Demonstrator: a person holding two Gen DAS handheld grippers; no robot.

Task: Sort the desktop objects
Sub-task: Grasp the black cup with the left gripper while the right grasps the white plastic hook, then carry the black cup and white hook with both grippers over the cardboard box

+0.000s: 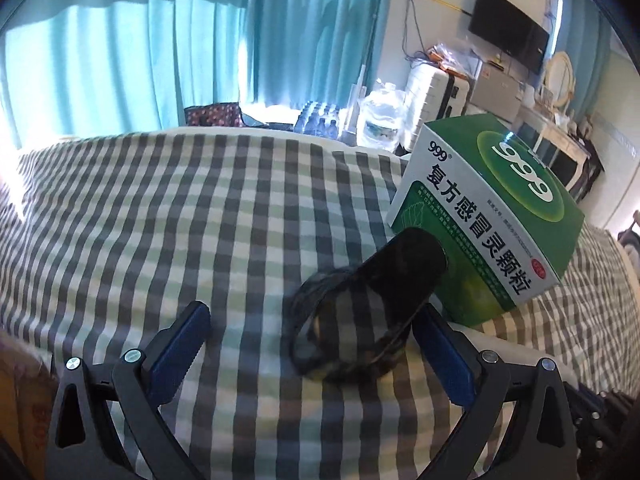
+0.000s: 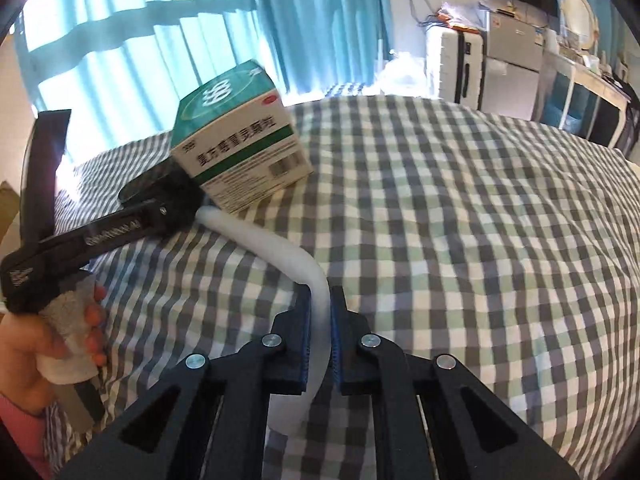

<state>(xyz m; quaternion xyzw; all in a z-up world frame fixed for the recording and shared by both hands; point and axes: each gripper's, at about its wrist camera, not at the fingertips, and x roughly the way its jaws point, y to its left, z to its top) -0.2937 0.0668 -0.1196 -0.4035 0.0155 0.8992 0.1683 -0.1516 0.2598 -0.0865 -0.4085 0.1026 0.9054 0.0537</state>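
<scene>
Right tongs (image 2: pixel 320 312) clamp the white foam strip (image 2: pixel 276 246), its long axis running back under the green medicine box (image 2: pixel 240 136); left tongs (image 1: pixel 310 322) gape nearer that box, straddling the dark pouch (image 1: pixel 360 300) touching it.

Right tongs (image 2: pixel 320 320) pinch a white foam strip (image 2: pixel 276 240) that curves across a checked bed (image 2: pixel 460 220) towards a tilted green medicine box (image 2: pixel 240 140). At left, a hand (image 2: pixel 36 344) holds the left tongs (image 2: pixel 160 196) beside the box.
</scene>
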